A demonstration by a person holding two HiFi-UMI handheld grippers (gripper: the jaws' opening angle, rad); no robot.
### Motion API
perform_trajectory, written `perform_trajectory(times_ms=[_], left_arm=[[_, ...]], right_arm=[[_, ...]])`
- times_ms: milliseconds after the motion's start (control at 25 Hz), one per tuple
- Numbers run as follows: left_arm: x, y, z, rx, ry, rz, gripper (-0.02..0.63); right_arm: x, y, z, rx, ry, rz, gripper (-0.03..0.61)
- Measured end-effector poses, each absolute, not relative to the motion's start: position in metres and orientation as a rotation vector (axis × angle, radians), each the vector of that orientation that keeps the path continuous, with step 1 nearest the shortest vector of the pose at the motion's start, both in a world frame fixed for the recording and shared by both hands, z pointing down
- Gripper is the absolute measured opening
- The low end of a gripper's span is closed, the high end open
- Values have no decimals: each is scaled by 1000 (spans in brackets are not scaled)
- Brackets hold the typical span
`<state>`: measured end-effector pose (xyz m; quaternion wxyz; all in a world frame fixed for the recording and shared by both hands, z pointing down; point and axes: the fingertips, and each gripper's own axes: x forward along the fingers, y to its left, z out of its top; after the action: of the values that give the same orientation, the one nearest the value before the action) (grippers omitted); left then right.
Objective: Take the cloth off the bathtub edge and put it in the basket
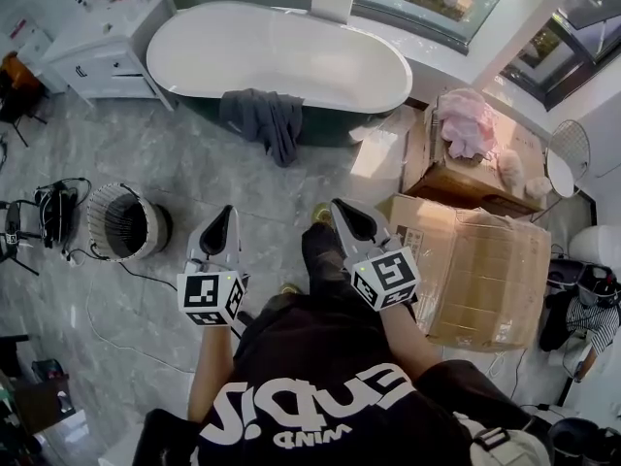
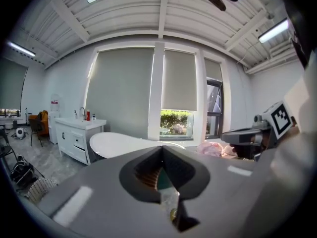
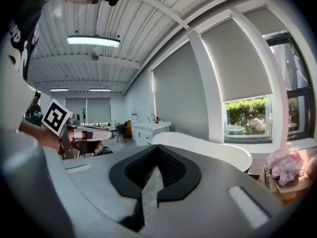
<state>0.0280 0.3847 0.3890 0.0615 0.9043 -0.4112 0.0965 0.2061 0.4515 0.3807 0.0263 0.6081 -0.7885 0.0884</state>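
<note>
A dark grey cloth (image 1: 264,119) hangs over the near edge of the white bathtub (image 1: 281,51), its lower end drooping toward the floor. A round wire basket (image 1: 123,224) stands on the tiled floor at the left. My left gripper (image 1: 227,211) and right gripper (image 1: 337,205) are held side by side in front of the person, pointing toward the tub and well short of the cloth. Both have their jaws closed tip to tip with nothing between them. In the left gripper view the tub (image 2: 119,144) shows beyond the closed jaws; the cloth is hidden there.
Cardboard boxes (image 1: 485,260) stand at the right, with a pink cloth (image 1: 468,122) on the farther one. A white vanity cabinet (image 1: 102,42) is at the tub's left end. Cables and gear (image 1: 53,212) lie on the floor left of the basket.
</note>
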Motion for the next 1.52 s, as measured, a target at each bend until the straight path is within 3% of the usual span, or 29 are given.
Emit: perform_trajectory(times_ms=[800, 1520], left_arm=[[49, 280, 406, 2682, -1262, 275, -2], [139, 115, 390, 2661, -1239, 291, -2]], right_arm=[[242, 335, 417, 1872, -2414, 363, 9], [320, 159, 408, 1754, -2473, 377, 9]])
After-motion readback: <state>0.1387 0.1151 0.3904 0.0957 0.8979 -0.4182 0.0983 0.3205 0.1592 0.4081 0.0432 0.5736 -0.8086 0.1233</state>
